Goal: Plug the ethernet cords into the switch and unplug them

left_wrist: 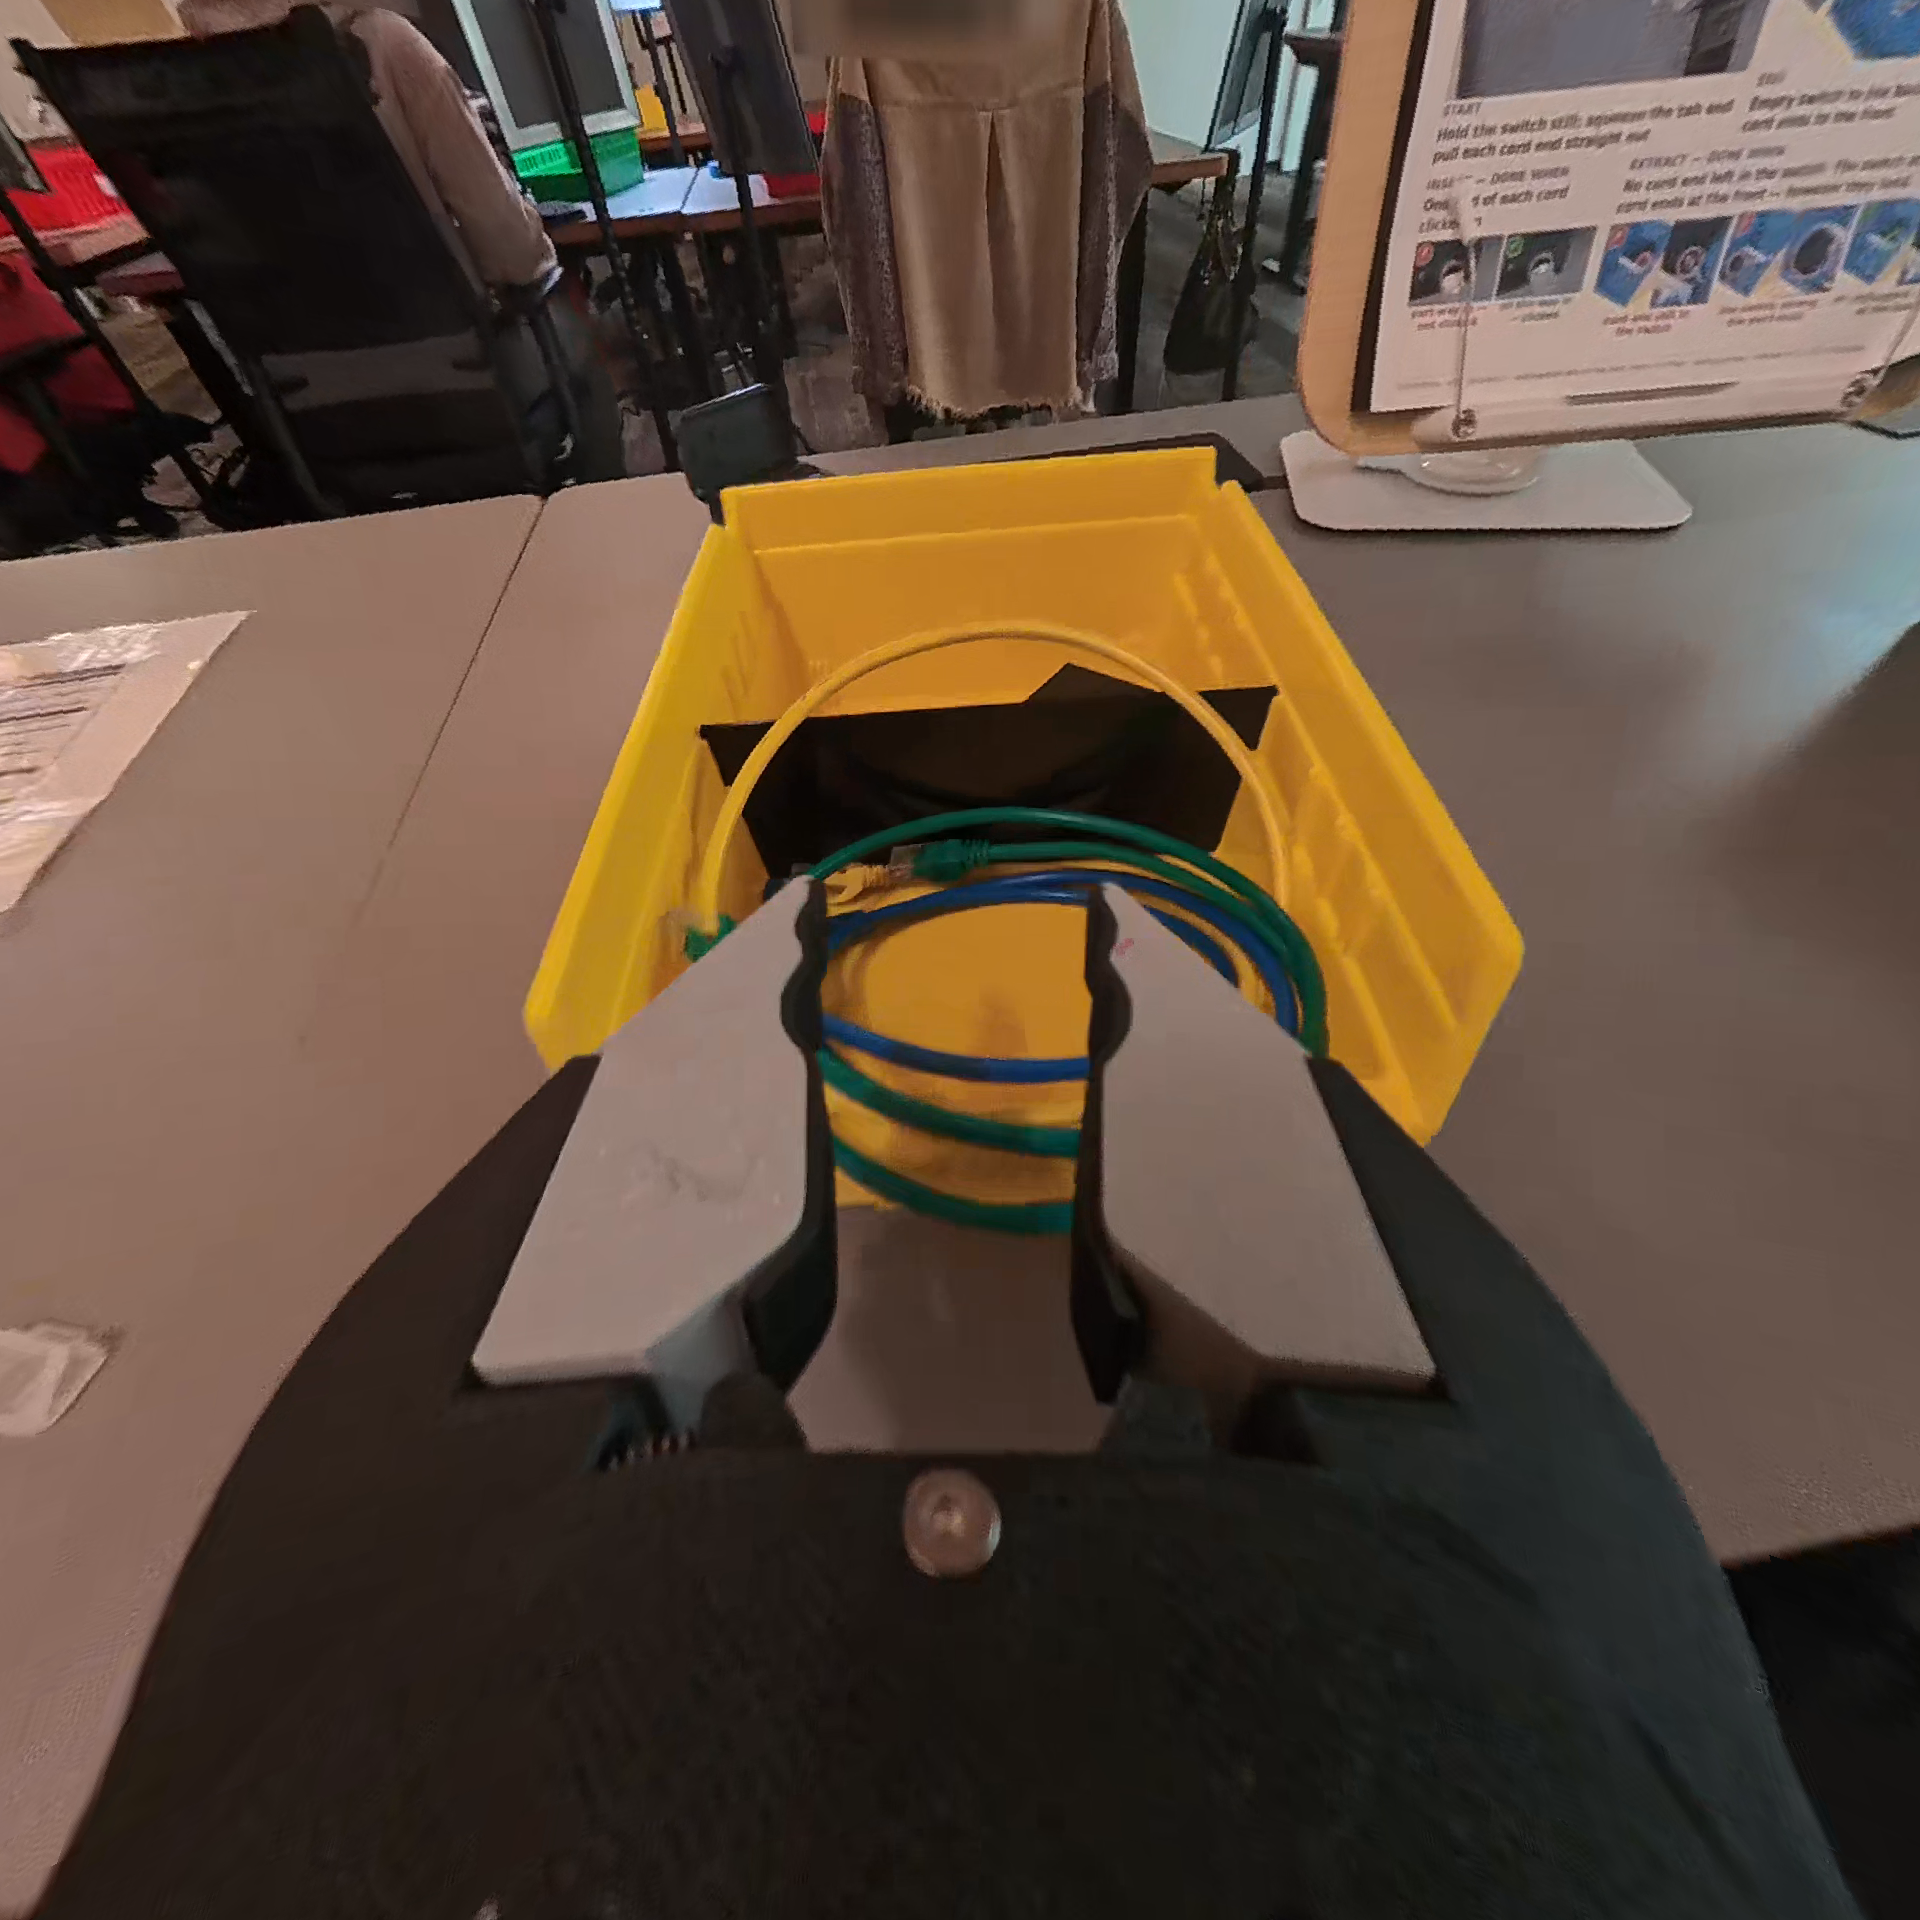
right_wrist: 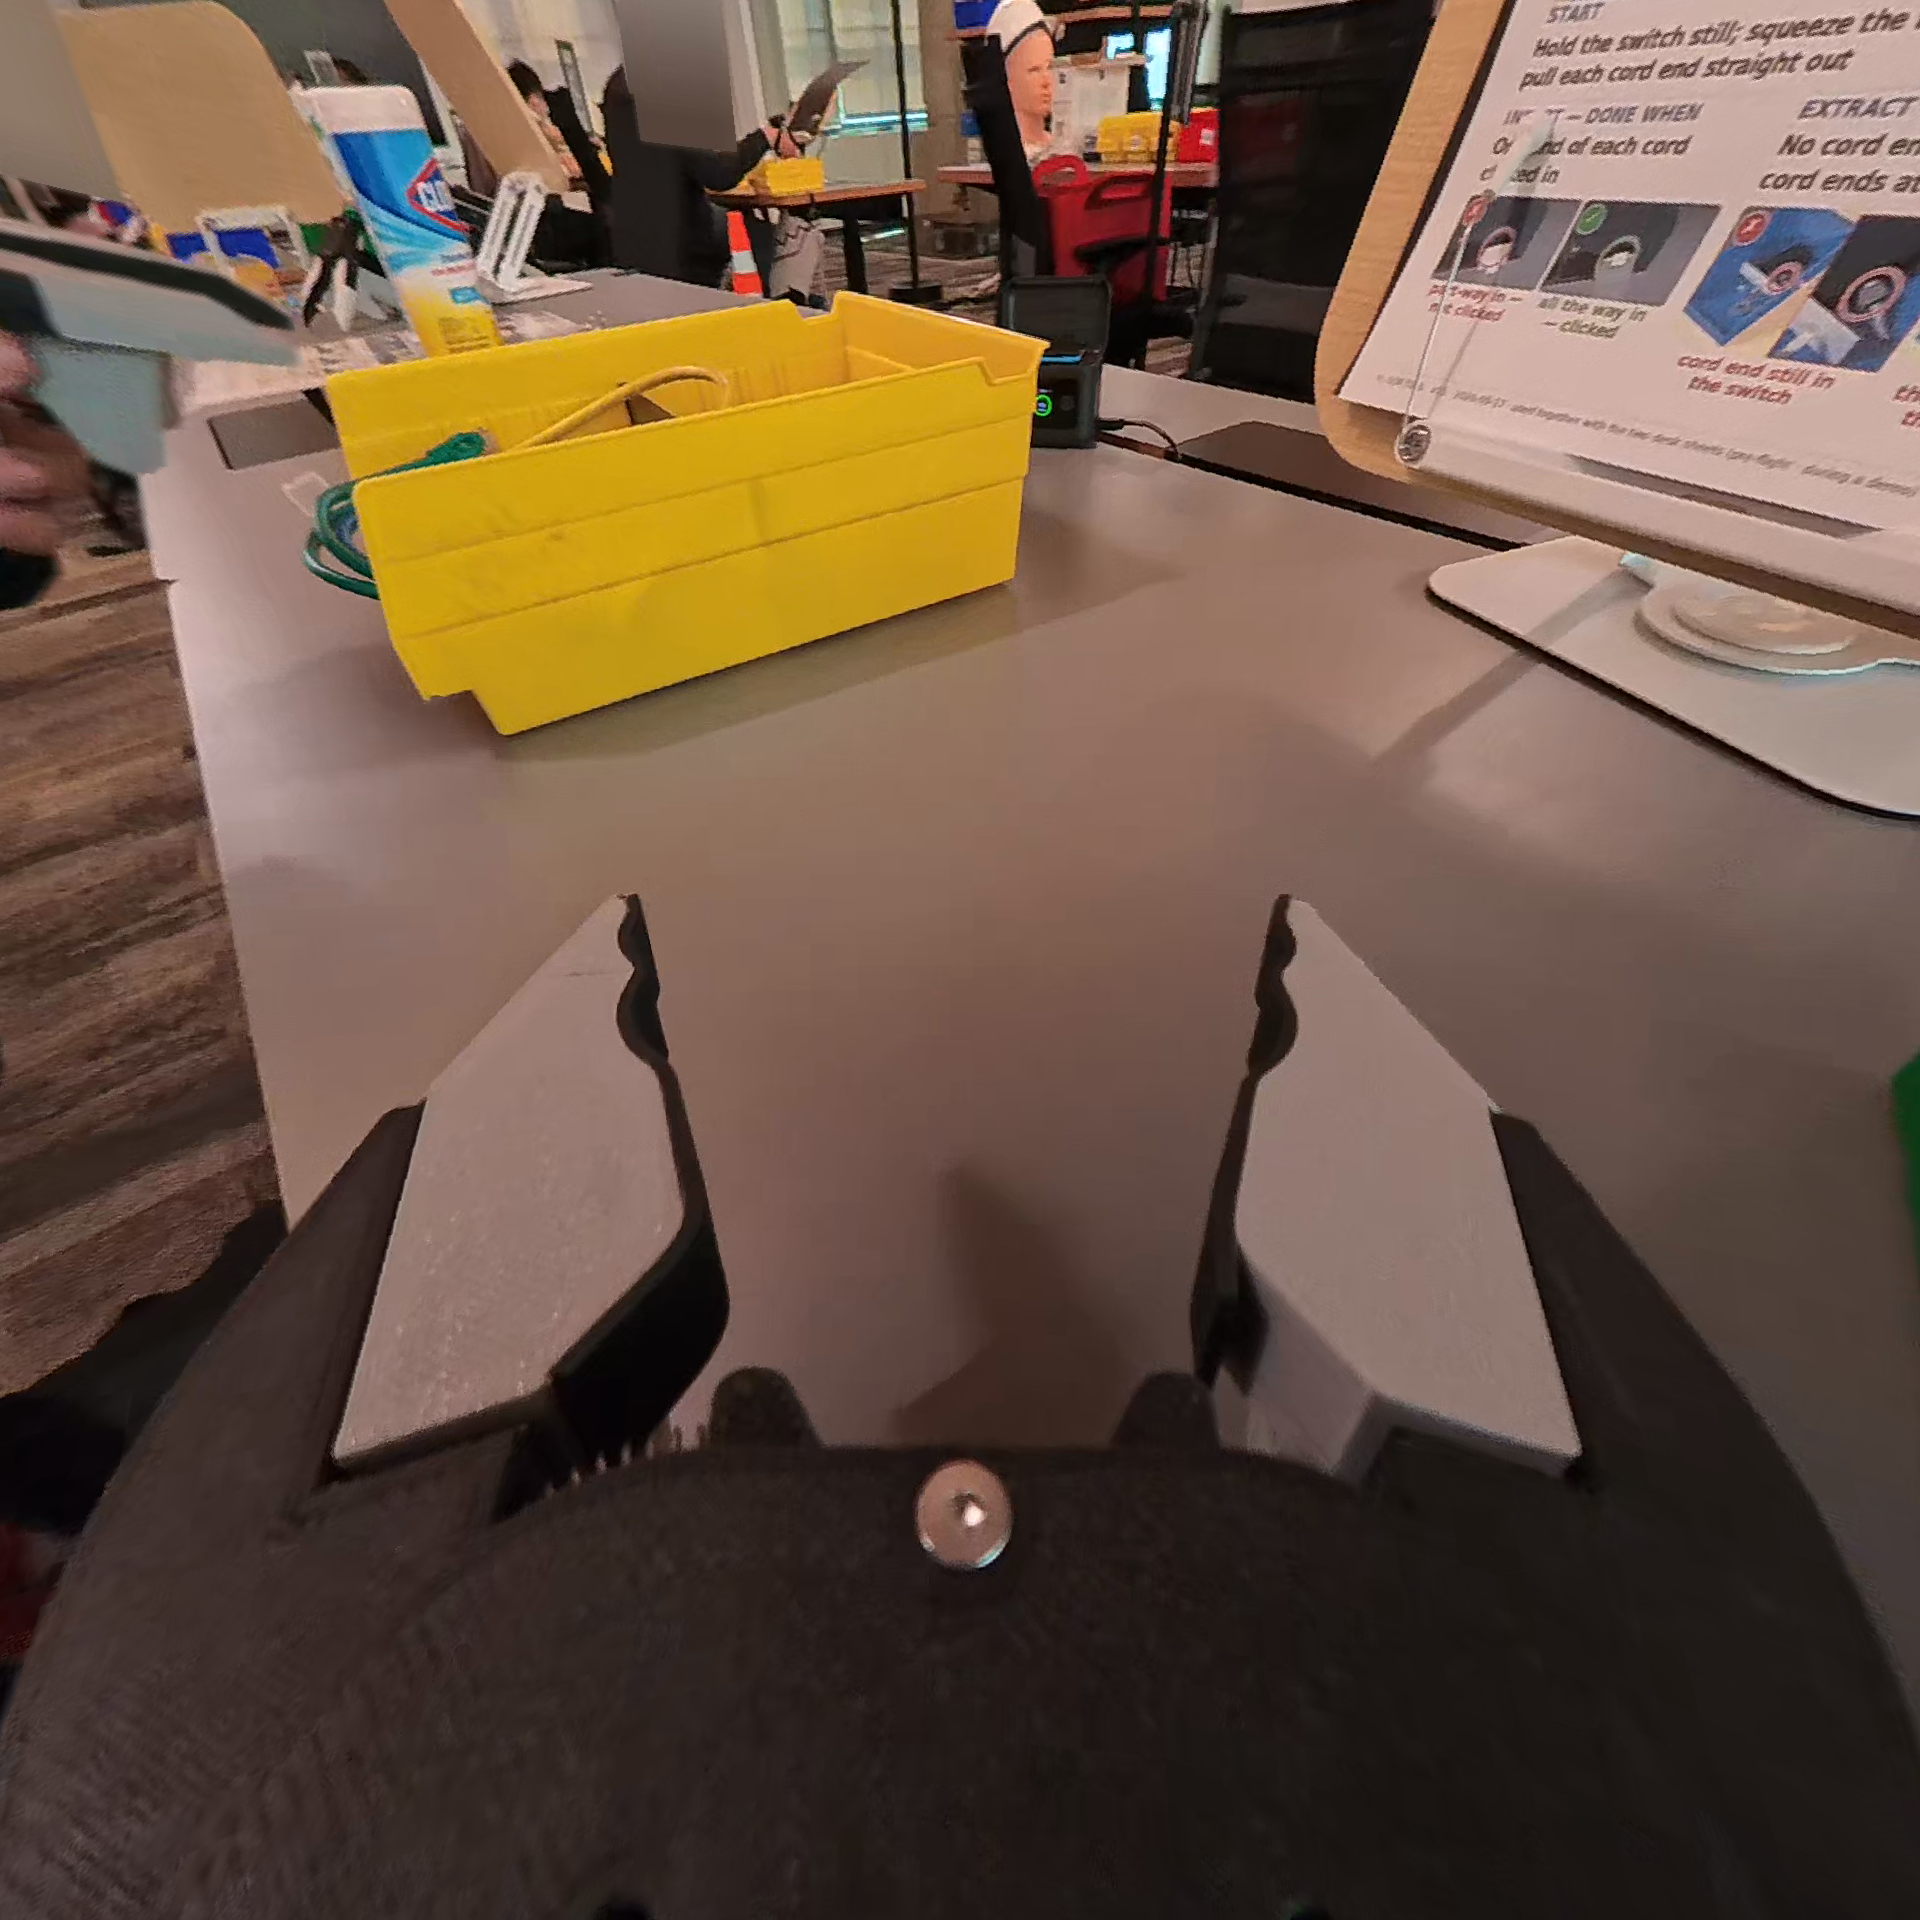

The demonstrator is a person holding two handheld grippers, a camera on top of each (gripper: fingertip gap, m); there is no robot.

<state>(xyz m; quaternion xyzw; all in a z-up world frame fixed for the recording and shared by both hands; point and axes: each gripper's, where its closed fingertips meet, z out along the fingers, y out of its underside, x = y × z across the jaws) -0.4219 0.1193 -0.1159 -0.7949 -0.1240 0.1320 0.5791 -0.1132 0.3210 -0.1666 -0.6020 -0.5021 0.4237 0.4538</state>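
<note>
Hovering half-open at the yellow bin's (left_wrist: 1351,790) front, the left hand-held gripper (left_wrist: 951,899) frames coiled ethernet cords (left_wrist: 956,1101), gripping nothing. The right hand-held gripper (right_wrist: 958,904) gapes wide, empty, above bare worktop (right_wrist: 1039,727)

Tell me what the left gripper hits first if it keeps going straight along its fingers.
Most likely the coiled blue cord and green cord in the yellow bin; the open left gripper already frames them, though depth is unclear.

grey table (right_wrist: 1039,831) | yellow bin (right_wrist: 707,540) | stand base (right_wrist: 1621,665) | paper sheet (left_wrist: 73,727)

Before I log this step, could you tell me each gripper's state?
Left gripper: open, empty, at the yellow bin.
Right gripper: open, empty, over the table.
</note>
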